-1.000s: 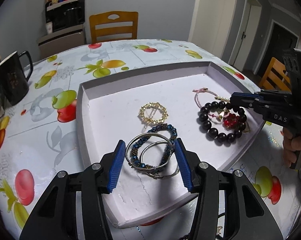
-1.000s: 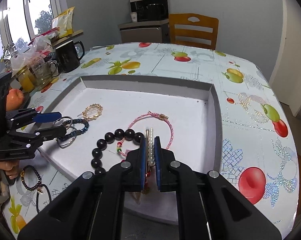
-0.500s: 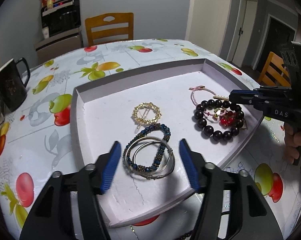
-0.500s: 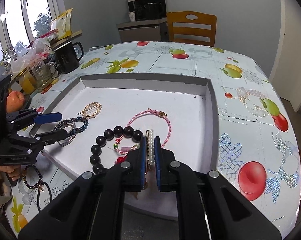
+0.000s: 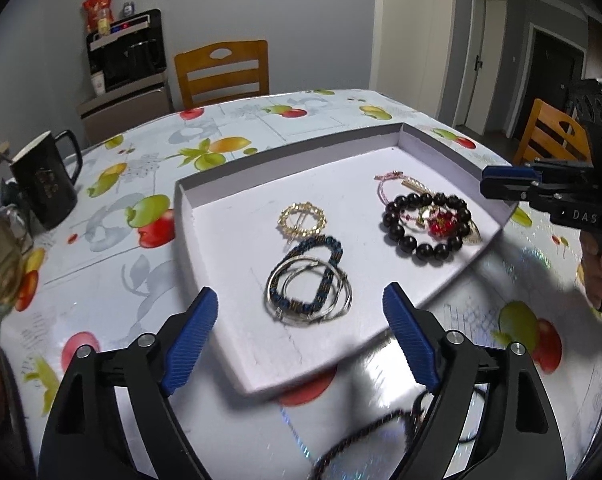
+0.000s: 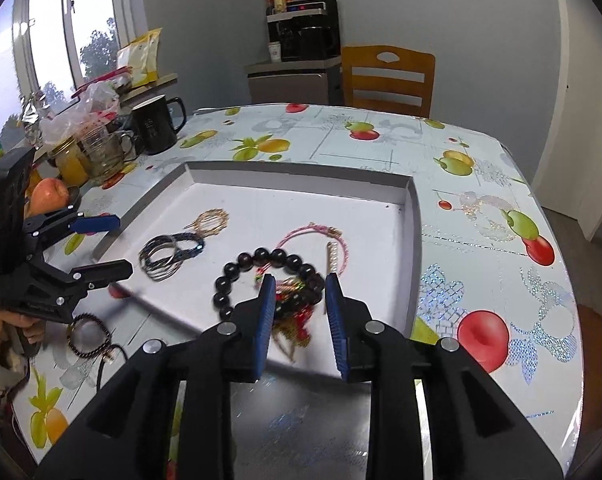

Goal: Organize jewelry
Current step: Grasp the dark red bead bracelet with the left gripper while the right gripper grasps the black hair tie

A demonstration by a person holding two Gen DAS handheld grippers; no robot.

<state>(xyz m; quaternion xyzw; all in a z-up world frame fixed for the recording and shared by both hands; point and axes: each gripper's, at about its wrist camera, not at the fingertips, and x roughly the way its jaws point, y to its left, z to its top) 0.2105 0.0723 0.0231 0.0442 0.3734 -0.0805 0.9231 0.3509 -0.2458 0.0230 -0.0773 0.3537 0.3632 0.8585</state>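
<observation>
Both jaws just opened, empty: left gripper (image 5: 301,320) wide, right gripper (image 6: 299,304) narrowly, hiding part of the bead bracelet (image 6: 237,276).

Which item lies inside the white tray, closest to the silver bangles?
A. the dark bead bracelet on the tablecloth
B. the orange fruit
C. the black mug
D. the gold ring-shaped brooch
D: the gold ring-shaped brooch lies in the white tray just beyond the silver bangles.

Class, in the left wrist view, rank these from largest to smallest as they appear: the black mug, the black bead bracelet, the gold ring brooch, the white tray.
1. White tray
2. Black bead bracelet and black mug: they look about alike, so I leave them unranked.
3. Gold ring brooch
</observation>
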